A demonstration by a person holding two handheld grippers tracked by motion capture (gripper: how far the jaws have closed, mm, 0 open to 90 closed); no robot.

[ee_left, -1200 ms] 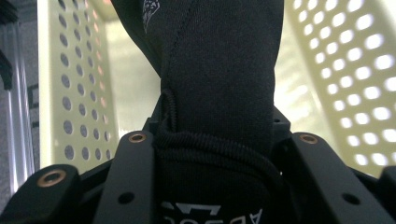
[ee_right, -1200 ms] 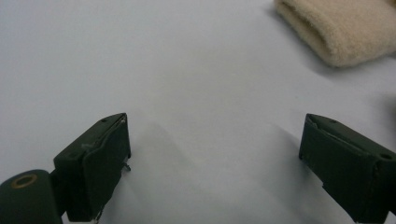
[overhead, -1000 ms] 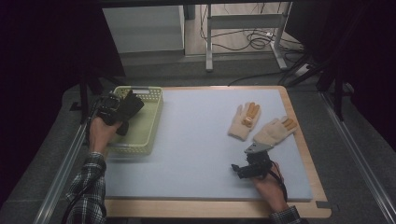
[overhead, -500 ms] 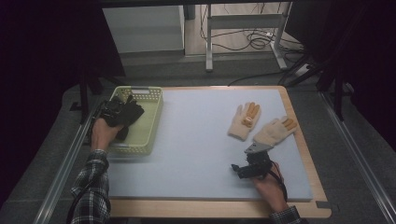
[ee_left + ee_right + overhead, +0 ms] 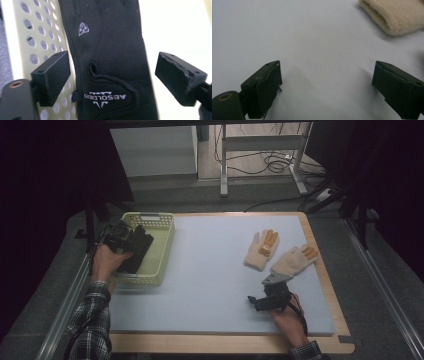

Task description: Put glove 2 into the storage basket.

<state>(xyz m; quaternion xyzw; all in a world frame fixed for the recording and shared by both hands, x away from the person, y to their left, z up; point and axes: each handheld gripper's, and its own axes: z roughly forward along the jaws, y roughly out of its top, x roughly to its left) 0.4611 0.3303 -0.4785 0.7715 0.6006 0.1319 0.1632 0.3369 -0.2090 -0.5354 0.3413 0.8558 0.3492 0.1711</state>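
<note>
Fingers of the left gripper stood wide apart, clamped on nothing, with a black glove lying directly between and beyond them. In the left gripper view the glove's long axis ran away from the camera along the line of the fingers, its cuff and printed logo nearest and the rest stretching off ahead; one side of it lay over the perforated wall of the pale green basket, the other reached toward the lighter surface. From the high view the left gripper sat at the basket on the left edge of the tabletop, the black glove draped at the basket's near left part, though whether it rested fully inside or partly over the rim could not be told. The right gripper hung low near the front right of the tabletop, its fingers likewise spread and empty over bare surface. Two cream gloves lay just beyond it: one cream glove farther back, the other cream glove closer, its cuff showing ahead and to the right in the right gripper view. The right hand looked clearly nearer that closer glove, which lay forward and to its right.
</note>
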